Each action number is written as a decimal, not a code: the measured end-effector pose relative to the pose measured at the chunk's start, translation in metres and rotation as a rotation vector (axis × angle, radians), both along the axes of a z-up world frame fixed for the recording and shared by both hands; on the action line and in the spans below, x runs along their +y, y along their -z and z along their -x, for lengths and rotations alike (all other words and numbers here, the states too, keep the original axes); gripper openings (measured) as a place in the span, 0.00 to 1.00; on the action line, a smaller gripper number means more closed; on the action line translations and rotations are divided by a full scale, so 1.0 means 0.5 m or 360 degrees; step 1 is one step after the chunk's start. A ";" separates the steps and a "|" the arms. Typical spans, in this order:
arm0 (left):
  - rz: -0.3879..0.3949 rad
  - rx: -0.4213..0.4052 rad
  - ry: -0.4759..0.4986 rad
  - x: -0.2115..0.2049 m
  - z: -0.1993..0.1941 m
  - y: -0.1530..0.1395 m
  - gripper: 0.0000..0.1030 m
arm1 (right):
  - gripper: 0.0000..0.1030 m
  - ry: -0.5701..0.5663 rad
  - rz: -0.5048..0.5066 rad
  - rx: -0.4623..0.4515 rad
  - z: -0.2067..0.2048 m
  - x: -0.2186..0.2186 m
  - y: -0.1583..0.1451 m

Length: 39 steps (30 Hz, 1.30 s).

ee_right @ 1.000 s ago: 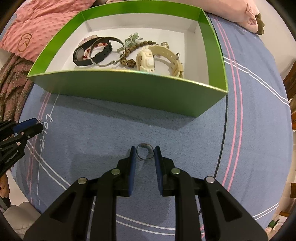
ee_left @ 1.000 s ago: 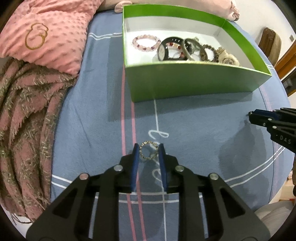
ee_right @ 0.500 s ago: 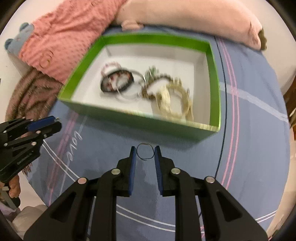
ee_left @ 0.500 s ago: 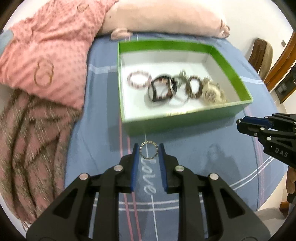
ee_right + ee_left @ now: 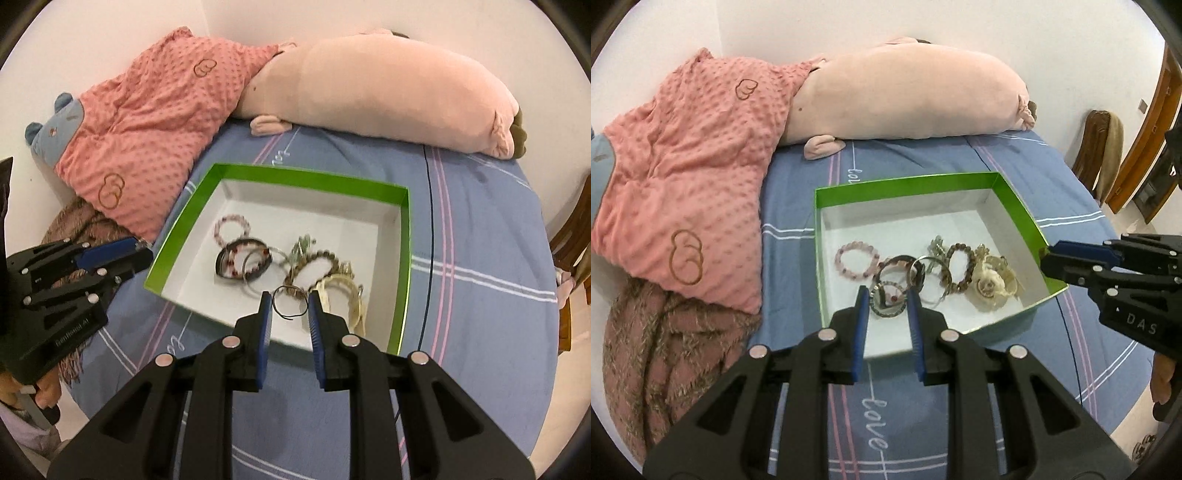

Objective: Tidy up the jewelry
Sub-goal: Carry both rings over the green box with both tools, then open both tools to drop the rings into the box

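Left gripper: the black two-finger left gripper with blue pads hangs above the near left part of the box, its jaws pinching a small ring of tiny pale beads by its two sides.
Right gripper: the black two-finger right gripper with blue pads hangs above the near edge of the box, jaws pinching a thin dark wire ring between the pads; in the left wrist view its tips sit over the box's right wall.
Held rings: both are lifted clear of the bed, each upright between its pads.
Bedsheet: a blue sheet with pink and white stripes and white "love" lettering carries everything.
Box: a shallow open cardboard box, green outside and white inside, lies mid-bed.
Box contents: a pink bead bracelet lies toward the left wall; a dark bangle, silver hoops, a brown bead bracelet and a cream watch crowd together toward the near right corner, touching or overlapping.
Left edge of bed: a pink-brown fringed throw lies beside a dotted coral pink blanket.
Head of bed: a long pale pink plush bolster lies along the far edge against the white wall.
Person: a hand grips the left gripper's handle at the lower left of the right wrist view.
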State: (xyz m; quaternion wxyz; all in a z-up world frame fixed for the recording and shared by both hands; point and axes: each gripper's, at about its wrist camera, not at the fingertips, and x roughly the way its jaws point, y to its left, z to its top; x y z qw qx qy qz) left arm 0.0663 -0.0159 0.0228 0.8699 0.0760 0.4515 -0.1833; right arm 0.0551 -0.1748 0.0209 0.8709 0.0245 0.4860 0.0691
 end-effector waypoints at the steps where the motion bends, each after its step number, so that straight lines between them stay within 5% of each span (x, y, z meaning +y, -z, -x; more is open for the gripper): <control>1: 0.0001 0.0007 0.0002 -0.004 -0.006 0.005 0.20 | 0.19 0.0003 0.0004 -0.0005 -0.010 -0.001 0.003; 12: -0.0066 0.0164 -0.0052 -0.043 -0.103 0.122 0.20 | 0.19 0.0027 0.0001 0.0184 -0.129 0.003 0.143; 18: -0.0078 0.0232 -0.0063 -0.045 -0.125 0.158 0.21 | 0.20 0.0028 0.0013 0.0229 -0.142 -0.001 0.171; 20: -0.0072 0.0250 -0.0069 -0.042 -0.129 0.164 0.21 | 0.28 0.0040 0.0014 0.0230 -0.142 -0.004 0.172; 23: -0.0063 0.0251 -0.0082 -0.038 -0.131 0.163 0.31 | 0.49 0.0063 0.0022 0.0201 -0.138 -0.011 0.160; 30: -0.0066 0.0123 -0.0151 -0.026 -0.103 0.101 0.70 | 0.77 0.0179 0.0044 0.0073 -0.100 -0.034 0.082; 39: -0.0101 0.0015 -0.0149 -0.032 -0.050 0.033 0.87 | 0.83 0.0287 0.0041 0.0042 -0.052 -0.052 0.046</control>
